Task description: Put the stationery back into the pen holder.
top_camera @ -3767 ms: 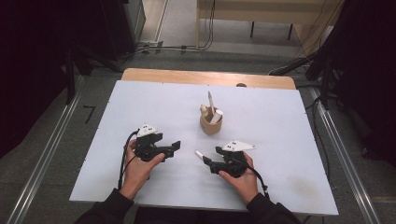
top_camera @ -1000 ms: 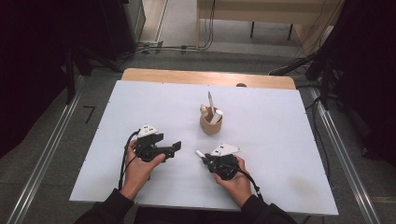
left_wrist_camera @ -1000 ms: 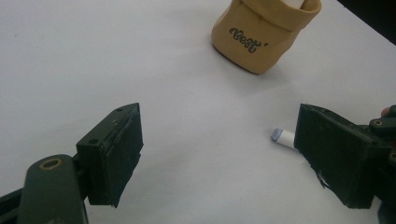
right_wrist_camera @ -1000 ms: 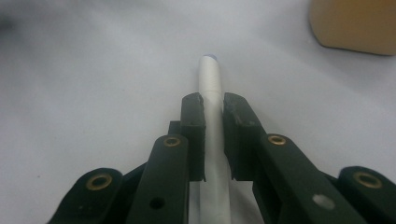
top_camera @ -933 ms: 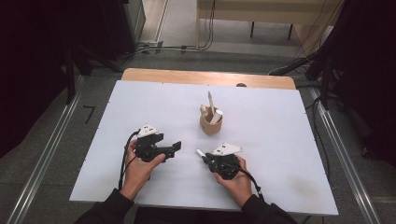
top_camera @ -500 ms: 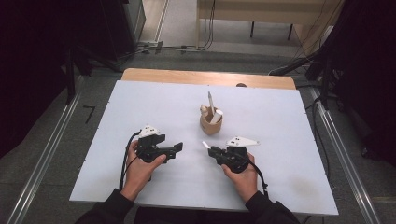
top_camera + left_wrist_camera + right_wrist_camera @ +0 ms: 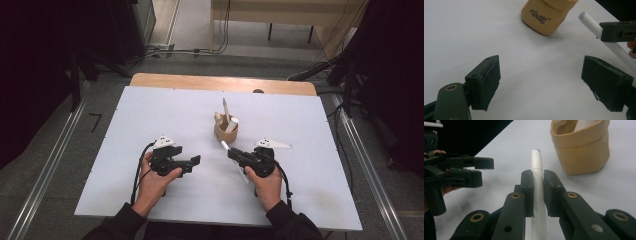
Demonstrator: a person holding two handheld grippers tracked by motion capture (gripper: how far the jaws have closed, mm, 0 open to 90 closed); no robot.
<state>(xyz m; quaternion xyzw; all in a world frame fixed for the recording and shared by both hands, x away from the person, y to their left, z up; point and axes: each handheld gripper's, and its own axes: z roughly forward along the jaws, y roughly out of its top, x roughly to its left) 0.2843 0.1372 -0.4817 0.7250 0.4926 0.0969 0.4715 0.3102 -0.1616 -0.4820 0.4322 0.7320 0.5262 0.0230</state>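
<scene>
White tabletop fills the high view: on the table a tan pouch stands upright near the middle with a few sticks already poking out of it, so part of the gathering looks done. Just in front of it the right gripper carries a white pen whose tip points at the pouch but is not yet inside, while the left gripper rests to the left of it, carrying nothing. In the left gripper view its two black jaws stand wide apart over bare table, nothing between them, with the pouch ahead and the pen at the right. In the right gripper view the jaws are clamped tight on the pen, which runs straight out between them, its tip short of the pouch and a little left of it. What seems left is to lift the pen over the rim, drop it in and let go.
</scene>
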